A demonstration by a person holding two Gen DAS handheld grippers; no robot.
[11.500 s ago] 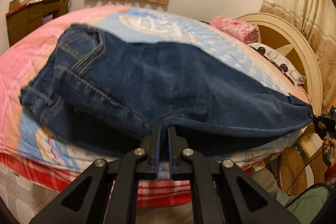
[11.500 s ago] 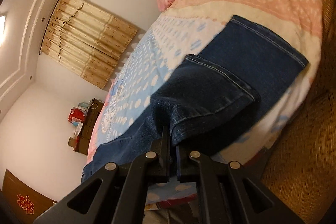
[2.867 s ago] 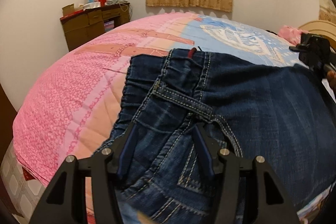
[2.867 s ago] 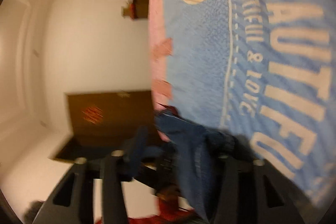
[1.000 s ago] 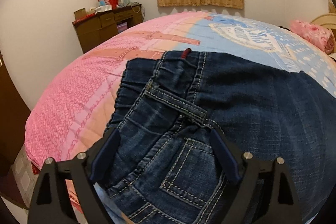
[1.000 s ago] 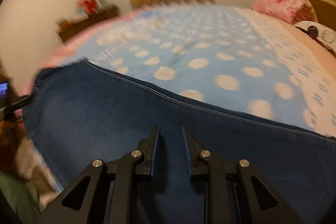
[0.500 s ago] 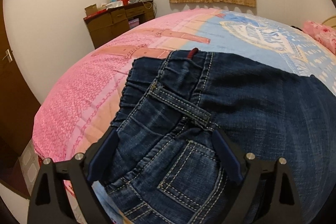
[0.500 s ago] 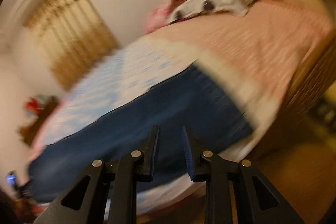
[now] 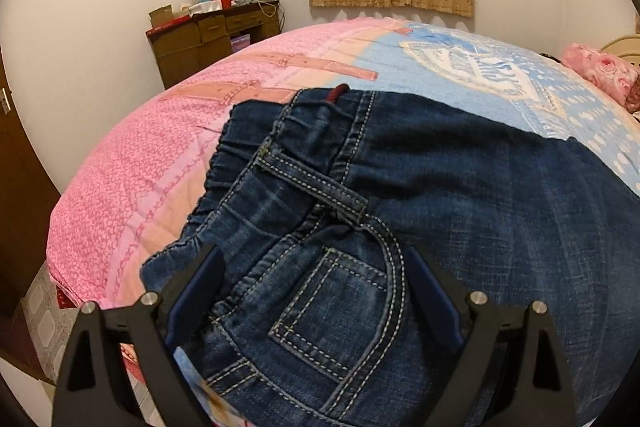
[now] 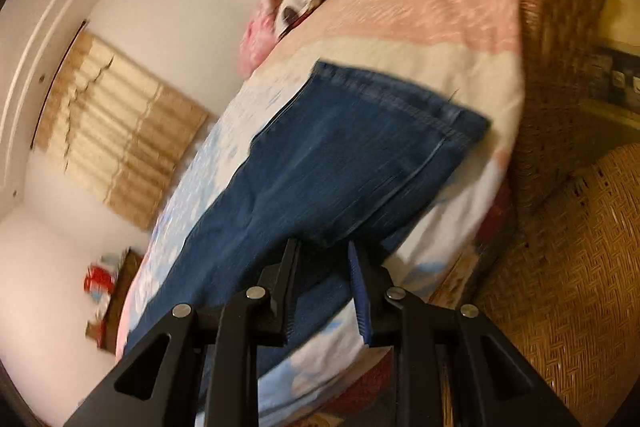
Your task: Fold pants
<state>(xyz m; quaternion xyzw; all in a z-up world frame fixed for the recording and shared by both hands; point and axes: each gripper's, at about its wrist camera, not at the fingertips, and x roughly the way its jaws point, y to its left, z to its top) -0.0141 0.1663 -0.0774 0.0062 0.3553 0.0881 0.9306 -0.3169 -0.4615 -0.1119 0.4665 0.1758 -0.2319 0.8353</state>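
Swinging round from half a second ago, the right gripper [image 10: 322,253] now faces the hem, jaws narrowly parted, holding nothing. Left gripper [image 9: 314,267] hovers wide open above the jeans [image 9: 420,211], which lie flat along the bed [image 9: 160,163].

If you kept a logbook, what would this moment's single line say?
stage: between folds | jeans: flat on bed | left gripper: open over waistband | right gripper: open near leg hems
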